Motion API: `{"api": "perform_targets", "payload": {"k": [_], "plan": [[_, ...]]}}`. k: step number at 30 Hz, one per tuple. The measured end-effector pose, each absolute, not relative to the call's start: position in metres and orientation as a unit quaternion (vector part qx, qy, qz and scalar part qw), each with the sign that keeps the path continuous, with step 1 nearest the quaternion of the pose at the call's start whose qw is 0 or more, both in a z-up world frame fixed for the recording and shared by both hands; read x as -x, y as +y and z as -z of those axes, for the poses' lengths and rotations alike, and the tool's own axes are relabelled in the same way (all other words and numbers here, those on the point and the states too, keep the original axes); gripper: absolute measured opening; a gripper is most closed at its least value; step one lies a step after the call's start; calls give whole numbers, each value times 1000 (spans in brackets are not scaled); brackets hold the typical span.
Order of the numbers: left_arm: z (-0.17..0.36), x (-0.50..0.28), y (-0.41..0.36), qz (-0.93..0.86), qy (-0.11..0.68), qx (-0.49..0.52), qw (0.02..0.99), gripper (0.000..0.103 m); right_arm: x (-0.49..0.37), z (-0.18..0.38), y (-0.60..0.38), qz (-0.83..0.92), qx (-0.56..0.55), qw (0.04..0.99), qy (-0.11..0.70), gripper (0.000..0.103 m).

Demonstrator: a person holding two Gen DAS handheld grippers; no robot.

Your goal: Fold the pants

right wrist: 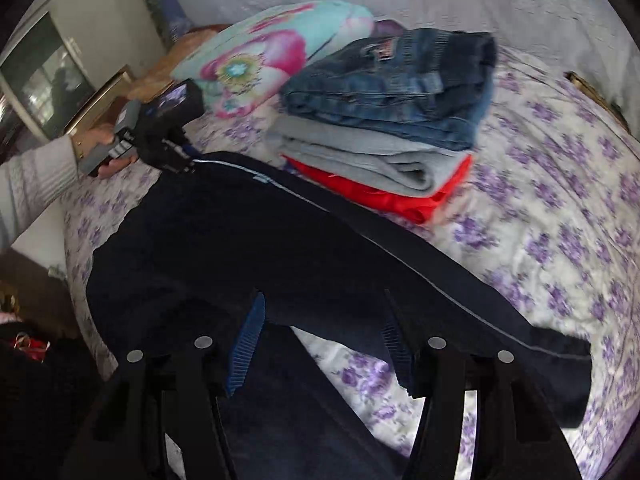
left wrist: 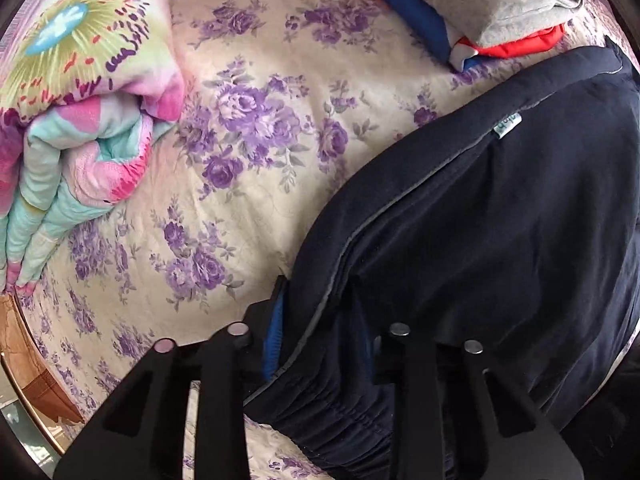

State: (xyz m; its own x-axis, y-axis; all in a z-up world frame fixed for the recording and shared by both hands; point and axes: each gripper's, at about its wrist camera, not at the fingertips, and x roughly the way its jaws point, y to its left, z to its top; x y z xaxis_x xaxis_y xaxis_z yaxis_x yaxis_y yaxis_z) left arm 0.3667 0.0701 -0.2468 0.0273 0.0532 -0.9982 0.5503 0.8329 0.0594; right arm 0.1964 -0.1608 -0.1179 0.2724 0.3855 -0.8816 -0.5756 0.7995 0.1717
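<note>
Pants (right wrist: 256, 248): dark navy, spread across the floral bedsheet, a thin pale piping line along the leg; elastic waistband bunched at the left gripper, one leg end trailing off lower right in the right wrist view.
Left hand (right wrist: 106, 152): at far left of the right wrist view, pale sleeve behind it, wrapped around the gripper handle.
Left gripper (left wrist: 320, 320): pointing down at the bed, jaws nearly closed, pinching the waistband edge of the pants between blue pads.
Quilt (left wrist: 80, 92): rolled, pink and turquoise flower print, at the left of the bed, well apart from the pants.
Bedsheet (left wrist: 256, 128): cream with purple roses, lying bare between quilt and pants.
Right gripper (right wrist: 324, 340): jaws about half open, dark cloth of the pants draped between the blue pads; pads not seen pressing on it.
Folded stack (right wrist: 384, 120): jeans on top, grey garment under them, red one at the bottom, just beyond the pants, right of the quilt.
</note>
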Motion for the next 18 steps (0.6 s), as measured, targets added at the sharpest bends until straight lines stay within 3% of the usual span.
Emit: {"api": "perform_targets", "payload": {"k": [4, 14, 15, 16, 17, 18], "plan": [[228, -360, 81, 197, 663, -172, 701, 16, -238, 132, -114, -368, 126, 757, 524, 59], [188, -330, 79, 211, 630, -181, 725, 15, -325, 198, -69, -386, 191, 698, 572, 55], [185, -328, 80, 212, 628, -181, 726, 15, -328, 202, -68, -385, 195, 693, 578, 51], [175, -321, 85, 213, 626, -182, 728, 15, -331, 206, -67, -382, 199, 688, 584, 37], [174, -318, 86, 213, 625, -182, 729, 15, -334, 209, -66, -381, 201, 682, 592, 7], [172, -316, 86, 214, 624, -181, 729, 16, -334, 210, -66, -385, 204, 675, 595, 4]]}}
